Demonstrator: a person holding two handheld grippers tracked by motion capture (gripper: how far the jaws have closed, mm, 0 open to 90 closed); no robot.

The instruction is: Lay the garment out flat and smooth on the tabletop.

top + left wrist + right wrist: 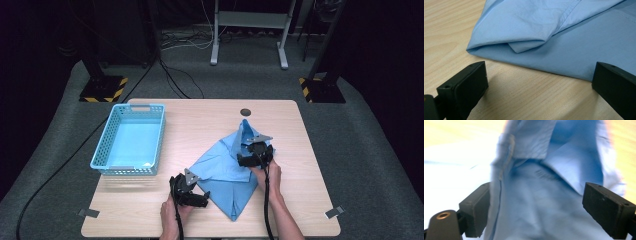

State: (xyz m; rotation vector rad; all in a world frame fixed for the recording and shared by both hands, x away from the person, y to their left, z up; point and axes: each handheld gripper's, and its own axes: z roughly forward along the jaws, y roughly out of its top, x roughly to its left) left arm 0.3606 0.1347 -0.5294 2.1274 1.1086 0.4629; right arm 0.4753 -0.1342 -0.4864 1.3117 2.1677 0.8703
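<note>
Wide-jawed right gripper (534, 207) over shirt (544, 195), basket (129, 139) well left.

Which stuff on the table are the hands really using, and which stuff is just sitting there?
In use:
- light blue shirt, partly folded on the table
- right gripper, jaws open around the shirt's collar end
- left gripper, jaws open at the shirt's edge, not touching it

Just sitting there:
- blue plastic basket, at the table's left
- strips of tape at the front corners

Both grippers low, jaws spread.
Left gripper (199, 196) at seven o'clock; right gripper (252, 148) at center, wide apart.
</note>
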